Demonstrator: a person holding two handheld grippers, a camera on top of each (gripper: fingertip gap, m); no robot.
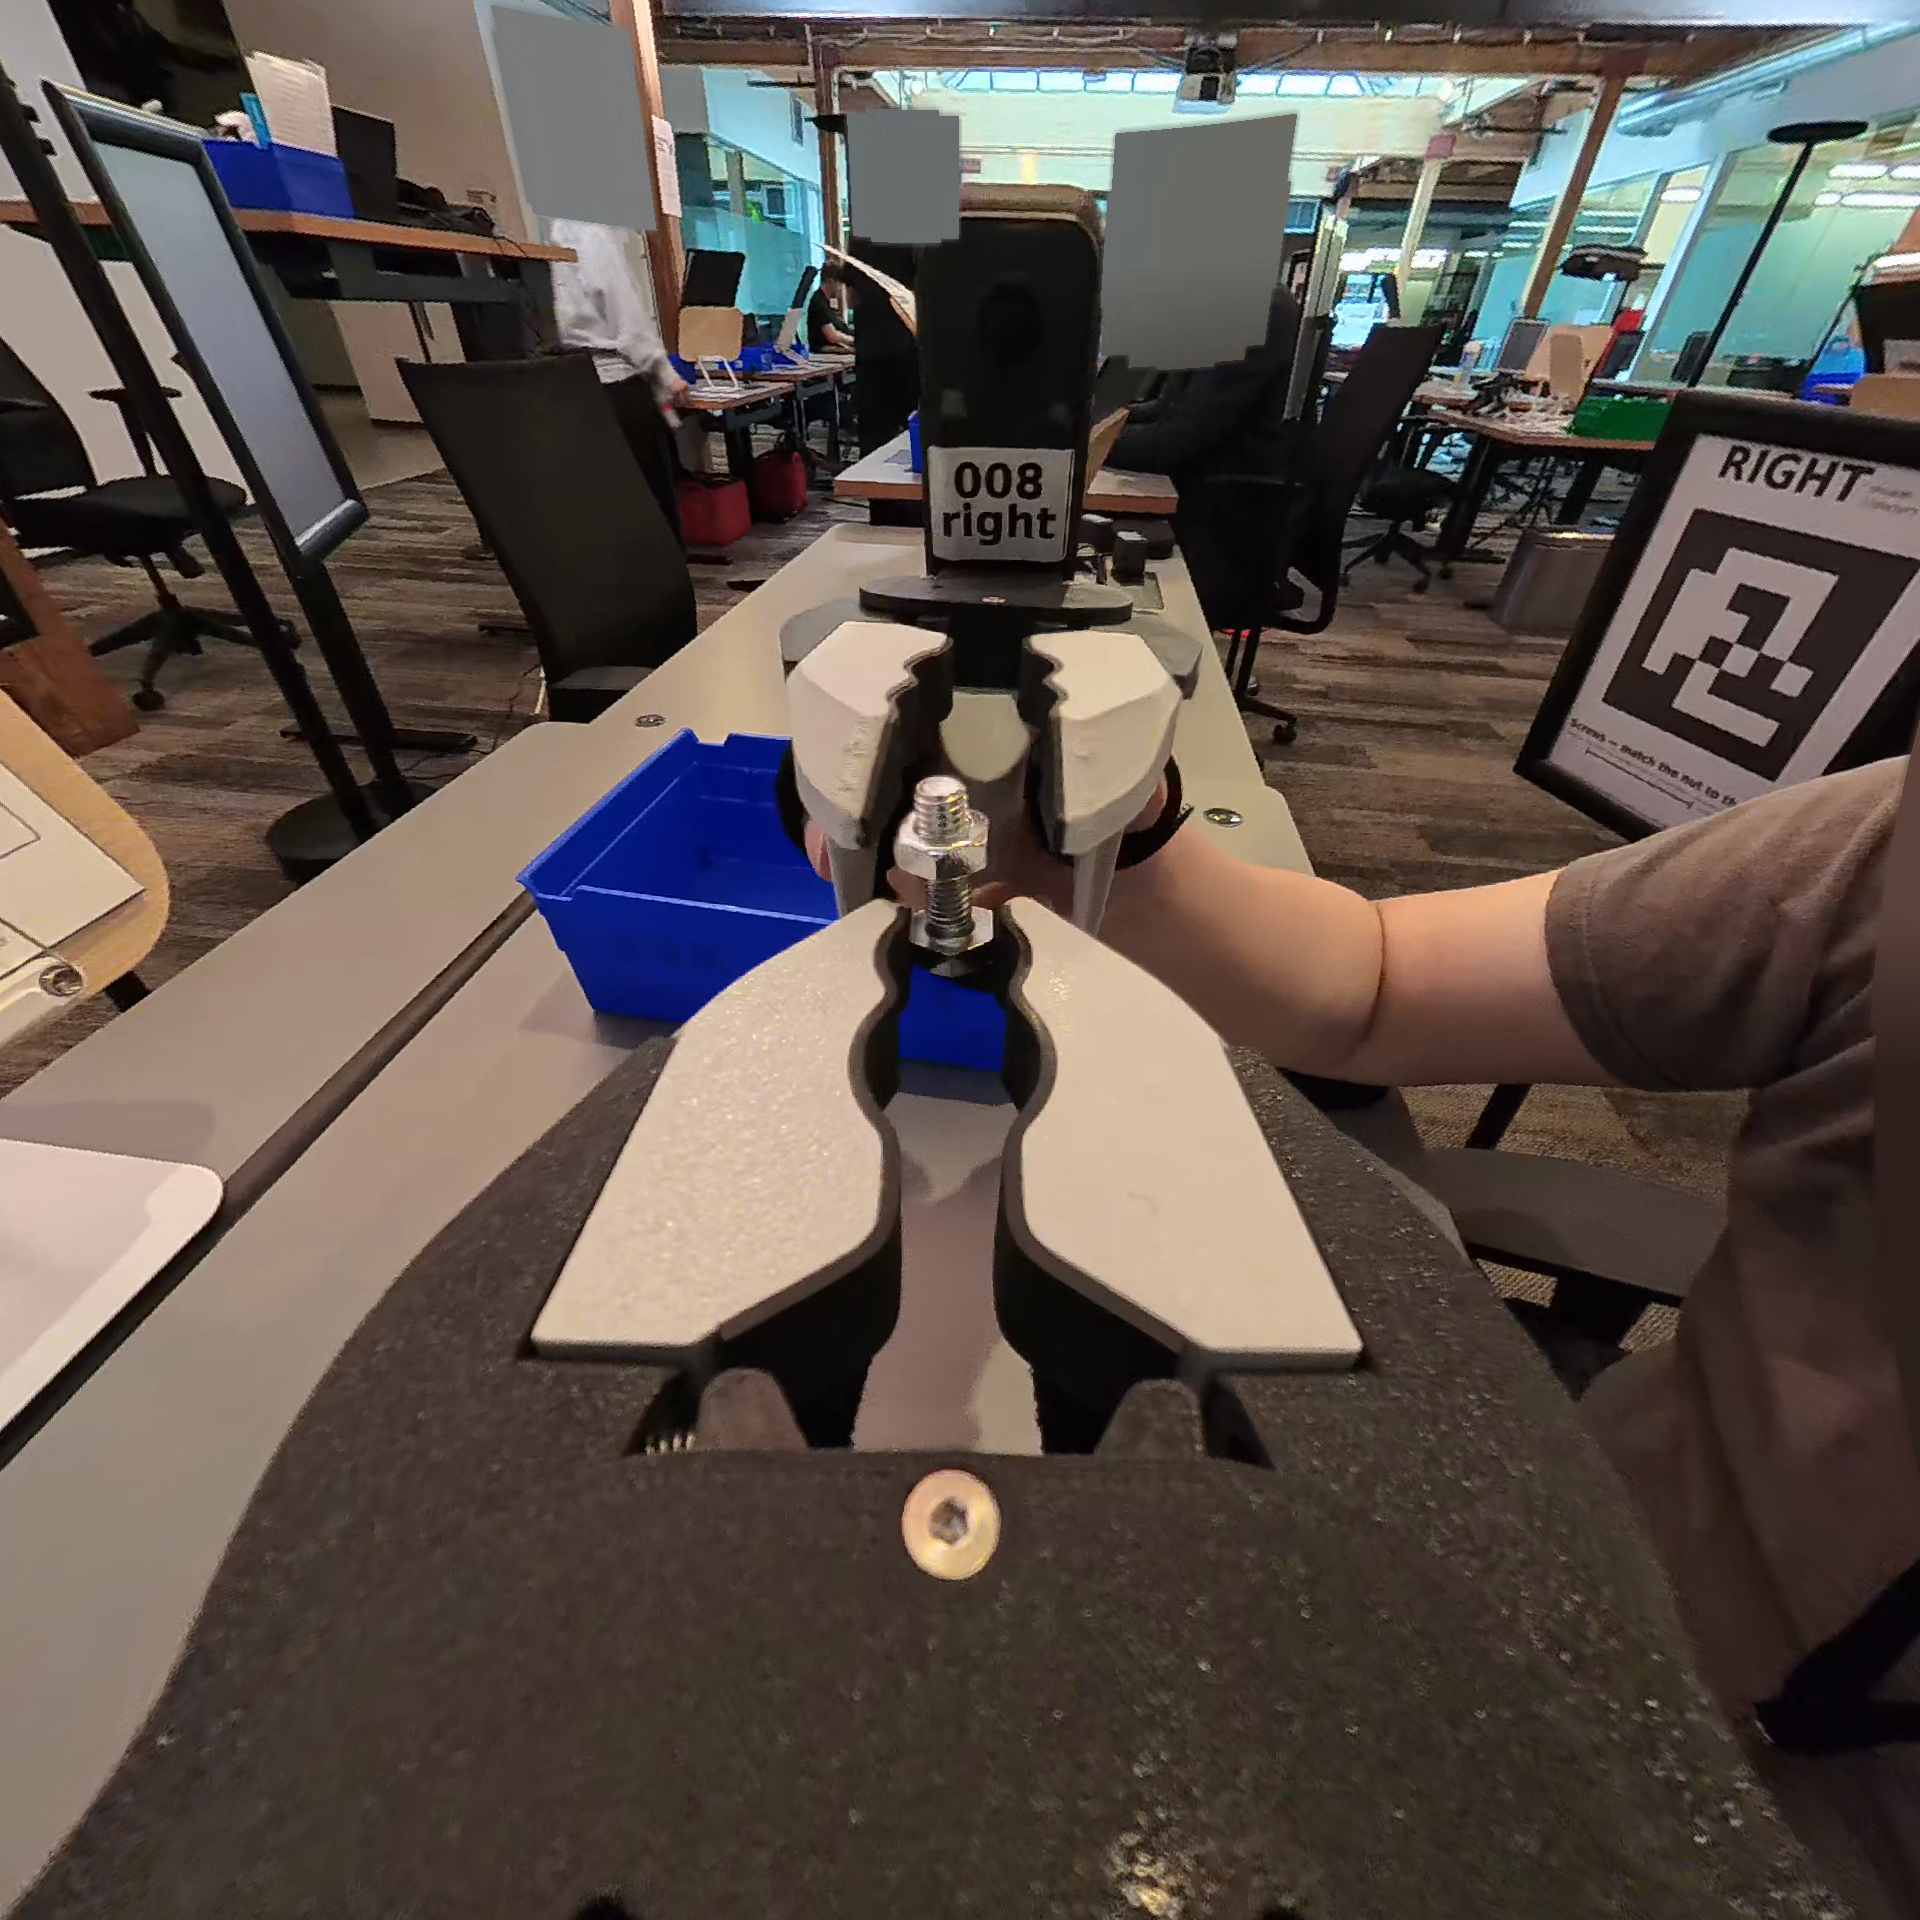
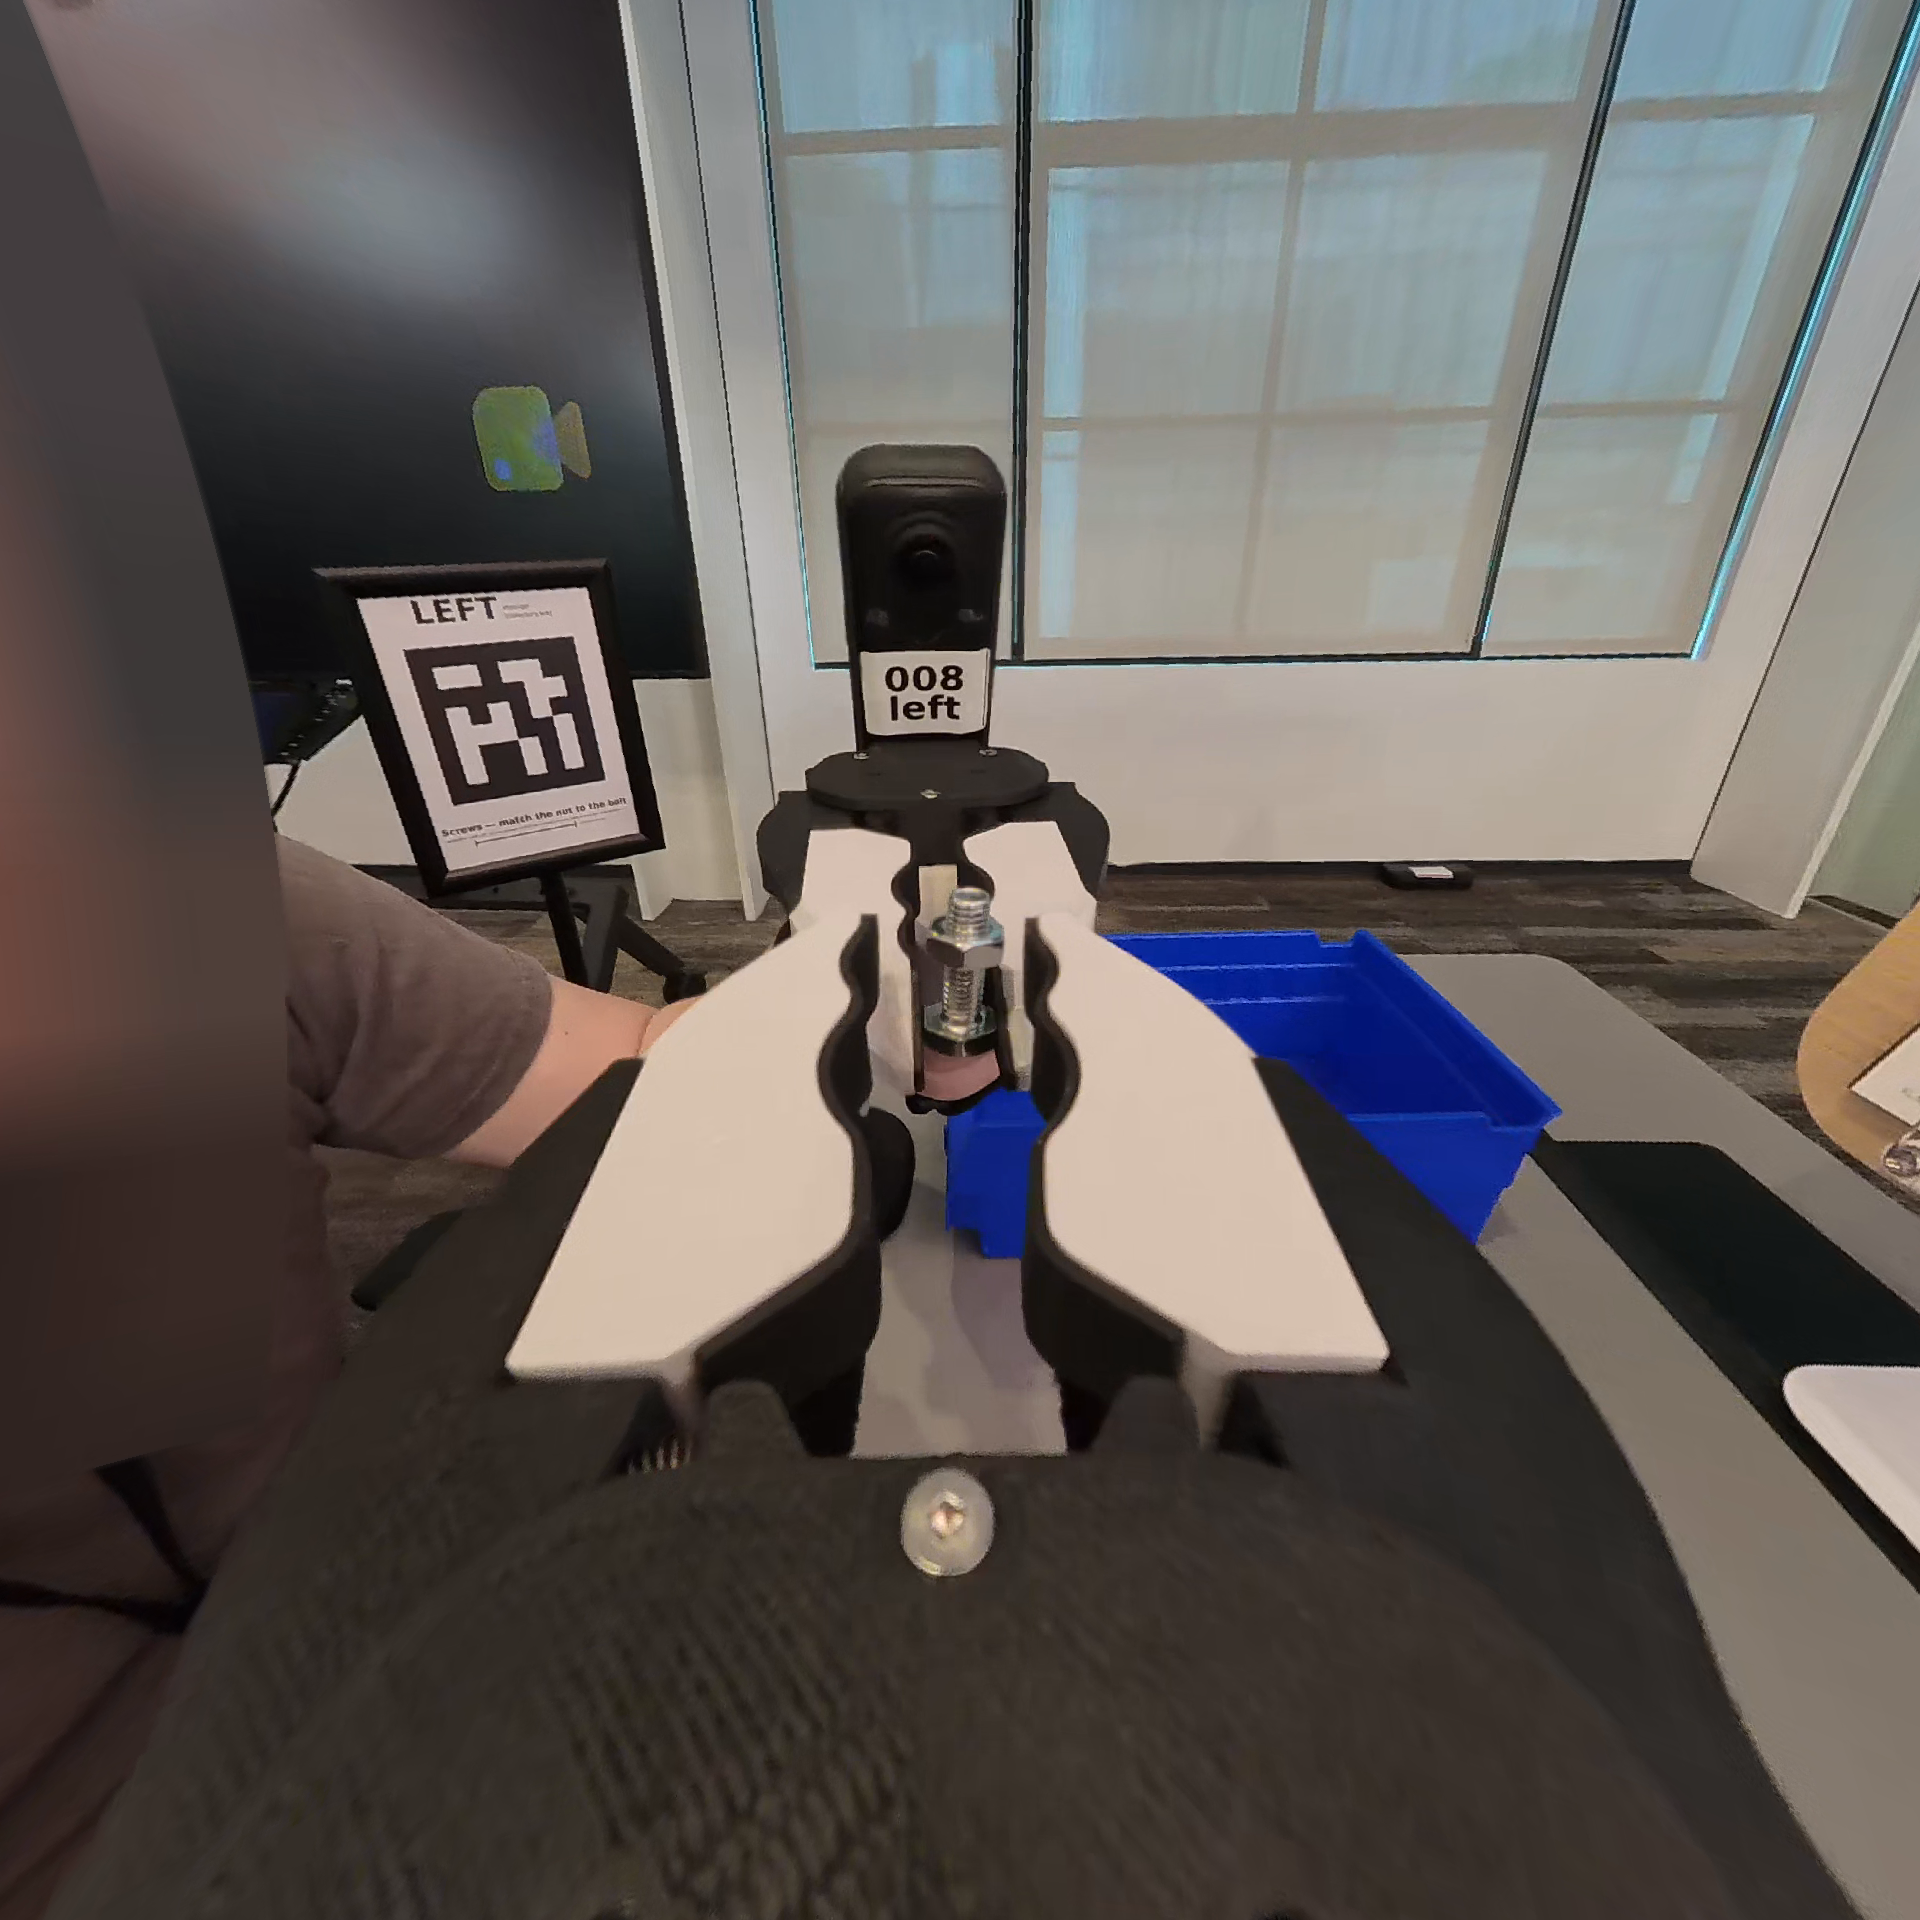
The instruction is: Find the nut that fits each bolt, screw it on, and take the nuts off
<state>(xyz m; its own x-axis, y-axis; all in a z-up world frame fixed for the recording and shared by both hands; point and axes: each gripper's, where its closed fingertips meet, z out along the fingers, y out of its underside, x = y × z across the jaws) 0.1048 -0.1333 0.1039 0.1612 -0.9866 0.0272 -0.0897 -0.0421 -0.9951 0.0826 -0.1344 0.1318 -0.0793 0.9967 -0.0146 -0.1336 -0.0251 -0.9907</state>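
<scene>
Your left gripper [image 1: 948, 961] jaws clamp the silver threaded bolt [image 1: 943, 902] by its head, frame centre | silver hex nut [image 1: 940, 844] threaded on its upper shank | your right gripper [image 2: 951, 961] jaws parted around nut | blue plastic bin [image 1: 665, 883] on grey desk [image 1: 343, 1122] behind

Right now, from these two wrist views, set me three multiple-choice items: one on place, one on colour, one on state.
1. Where is the nut on the bolt?
A. against the head
B. near the free end, thread showing above and below
C. off the bolt

2. What colour is the bin on the table?
A. red
B. green
C. blue

3. How does the right gripper stand?
A. open around the nut
B. shut on the nut
C. shut on the bolt head

Key: 1 B, thread shows both sides of the nut. 2 C, its walls are blue. 3 A, gaps show beside the nut; the left gripper clamps the bolt head.
</scene>
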